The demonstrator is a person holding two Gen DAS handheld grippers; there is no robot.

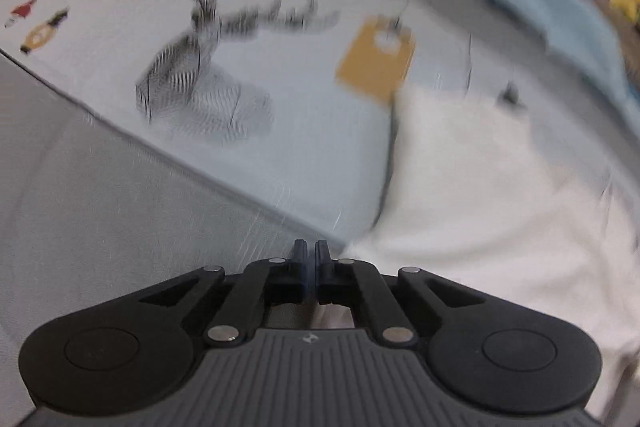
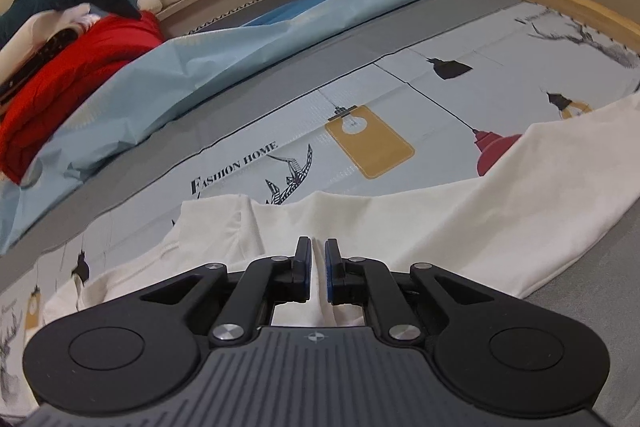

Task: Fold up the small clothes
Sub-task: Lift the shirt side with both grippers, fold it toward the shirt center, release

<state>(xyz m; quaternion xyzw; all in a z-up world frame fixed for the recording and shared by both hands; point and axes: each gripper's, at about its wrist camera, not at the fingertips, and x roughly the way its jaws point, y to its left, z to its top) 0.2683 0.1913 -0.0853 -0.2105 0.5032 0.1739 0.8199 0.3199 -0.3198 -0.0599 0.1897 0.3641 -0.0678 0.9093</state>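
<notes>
We are working on a bed with a printed sheet [image 2: 400, 95] that shows lamps and a deer. The white shirt [image 2: 400, 219] is lying spread on the sheet, right in front of our right tool [image 2: 318, 251]. Its two fingers are sitting almost together, with a fold of white cloth running up between them. Our left tool [image 1: 311, 251] is looking closed, at the shirt's [image 1: 480, 187] edge; that view is blurry.
</notes>
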